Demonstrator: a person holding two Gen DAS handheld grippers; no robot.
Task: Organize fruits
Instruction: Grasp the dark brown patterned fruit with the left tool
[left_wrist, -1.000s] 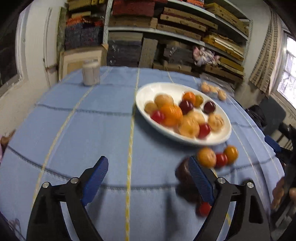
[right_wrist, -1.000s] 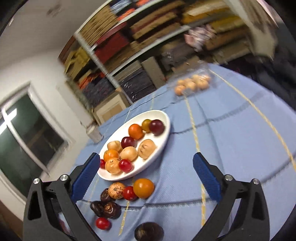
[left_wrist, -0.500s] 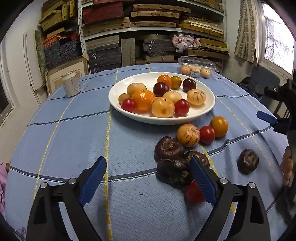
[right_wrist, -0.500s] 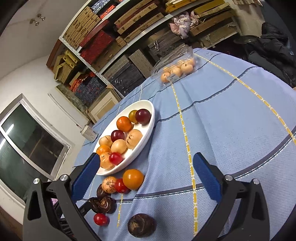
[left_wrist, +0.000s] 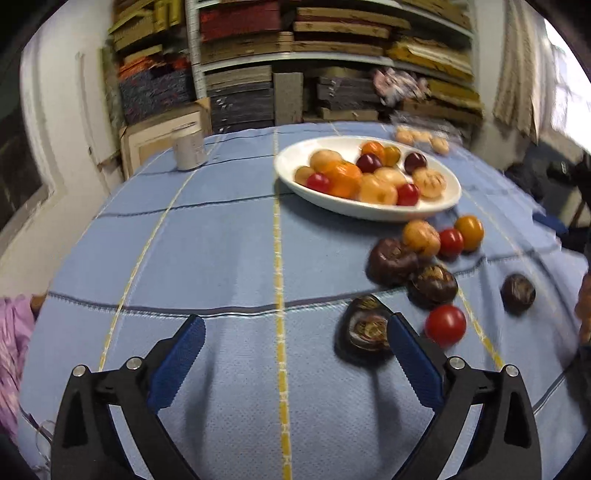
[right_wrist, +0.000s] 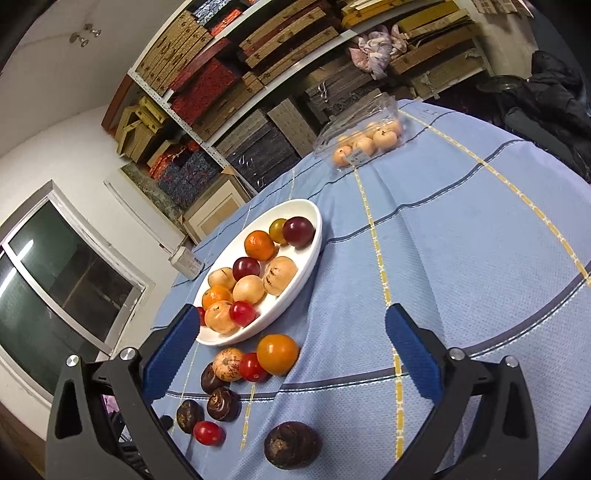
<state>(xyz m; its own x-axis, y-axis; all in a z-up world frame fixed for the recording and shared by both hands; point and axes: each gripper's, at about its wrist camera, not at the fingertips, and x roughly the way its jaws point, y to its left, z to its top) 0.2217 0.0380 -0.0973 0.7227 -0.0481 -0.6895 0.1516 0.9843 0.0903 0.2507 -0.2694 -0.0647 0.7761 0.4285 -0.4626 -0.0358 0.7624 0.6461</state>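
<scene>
A white oval plate holds several orange, tan and red fruits. Loose on the blue cloth in front of it lie a tan fruit, a red tomato, an orange tomato and several dark brown fruits. My left gripper is low over the cloth with its jaws opening. One dark fruit lies just inside its right finger, not pinched. Another red tomato sits outside that finger. My right gripper hangs open and empty, short of the plate and a lone dark fruit.
A clear plastic box of tan fruits stands at the far side of the table. A white can is at the far left. Stacked shelves fill the back wall. A person's hand shows at the right edge, purple fabric at the left.
My left gripper has swung left and sunk toward the cloth, its jaws spreading wider. One dark fruit now lies apart from the cluster beside its right finger. The right gripper's view has tilted a little.
</scene>
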